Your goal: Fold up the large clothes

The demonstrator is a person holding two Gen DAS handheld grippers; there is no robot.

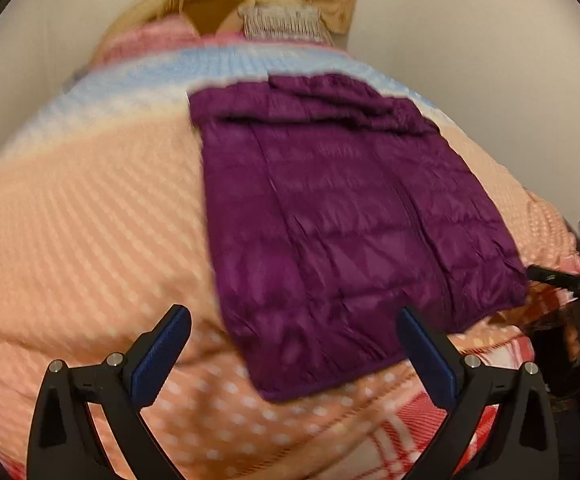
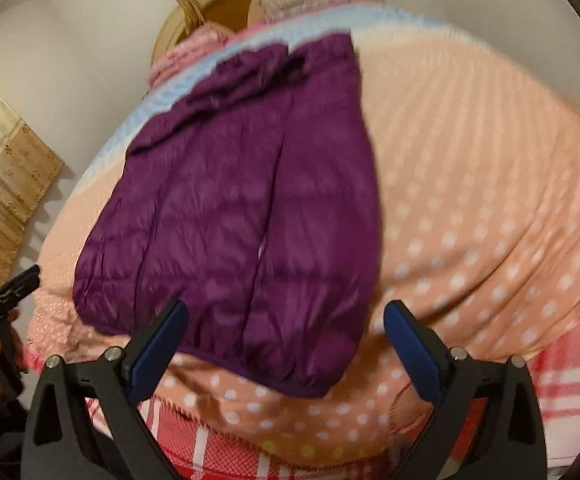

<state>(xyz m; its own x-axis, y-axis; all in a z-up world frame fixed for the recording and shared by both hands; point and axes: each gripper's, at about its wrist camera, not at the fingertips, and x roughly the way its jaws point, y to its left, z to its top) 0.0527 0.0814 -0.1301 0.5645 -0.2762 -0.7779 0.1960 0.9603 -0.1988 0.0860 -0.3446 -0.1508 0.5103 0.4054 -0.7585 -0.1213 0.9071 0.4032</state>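
A purple quilted puffer jacket (image 1: 342, 216) lies flat on a bed, folded lengthwise into a long rectangle, hem nearest me. It also shows in the right wrist view (image 2: 230, 216). My left gripper (image 1: 294, 320) is open and empty, hovering above the hem's near left corner. My right gripper (image 2: 286, 316) is open and empty, hovering above the hem's near right part. The right gripper shows at the right edge of the left wrist view (image 1: 570, 280); the left gripper shows at the left edge of the right wrist view (image 2: 6, 300).
The bed carries a peach dotted blanket (image 1: 90, 232) with a blue band at the far end and a red-and-white checked cloth (image 2: 570, 380) near the front edge. A pink pillow (image 1: 146, 36) lies at the head. White walls and a patterned curtain (image 2: 14, 172) surround the bed.
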